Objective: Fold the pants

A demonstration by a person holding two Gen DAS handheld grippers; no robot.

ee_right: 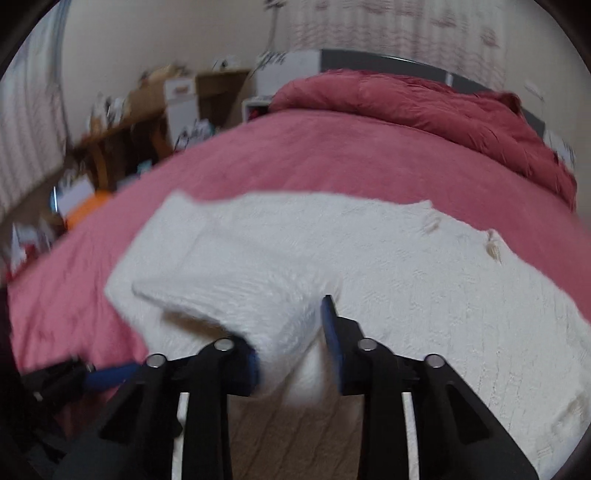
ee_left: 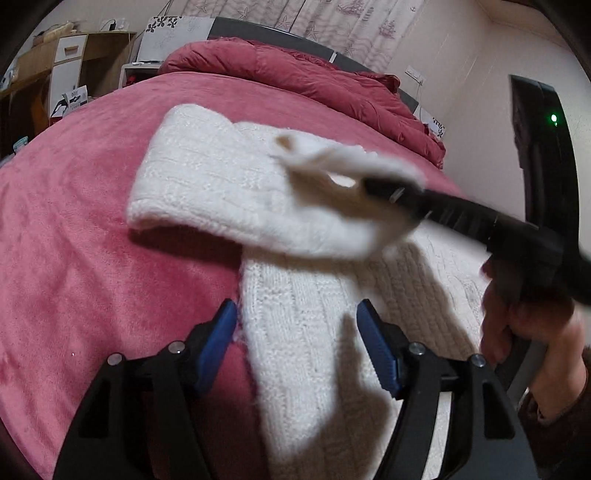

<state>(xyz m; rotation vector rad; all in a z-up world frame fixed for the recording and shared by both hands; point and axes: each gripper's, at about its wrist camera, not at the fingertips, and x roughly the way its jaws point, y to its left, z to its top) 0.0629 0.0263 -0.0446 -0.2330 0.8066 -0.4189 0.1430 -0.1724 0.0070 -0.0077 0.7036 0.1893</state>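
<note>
White knit pants (ee_left: pixel 207 177) lie on the pink bed cover (ee_left: pixel 74 240). In the left wrist view my right gripper (ee_left: pixel 373 186) reaches in from the right, shut on a bunched end of the pants and holding it lifted over the rest of the cloth. The right wrist view shows that white fabric (ee_right: pixel 284 325) squeezed between the right gripper's (ee_right: pixel 291 339) blue pads. My left gripper (ee_left: pixel 297 332) is open, low over the flat pant leg (ee_left: pixel 314 369) near the bed's front; its pads touch no cloth. A hand (ee_left: pixel 528 332) grips the right tool.
A rumpled red duvet (ee_left: pixel 295 77) lies along the head of the bed under a dark headboard (ee_left: pixel 258 29). Wooden shelves and a desk with clutter (ee_left: pixel 66 70) stand left of the bed. A dark device with a green light (ee_left: pixel 546 122) is at the right.
</note>
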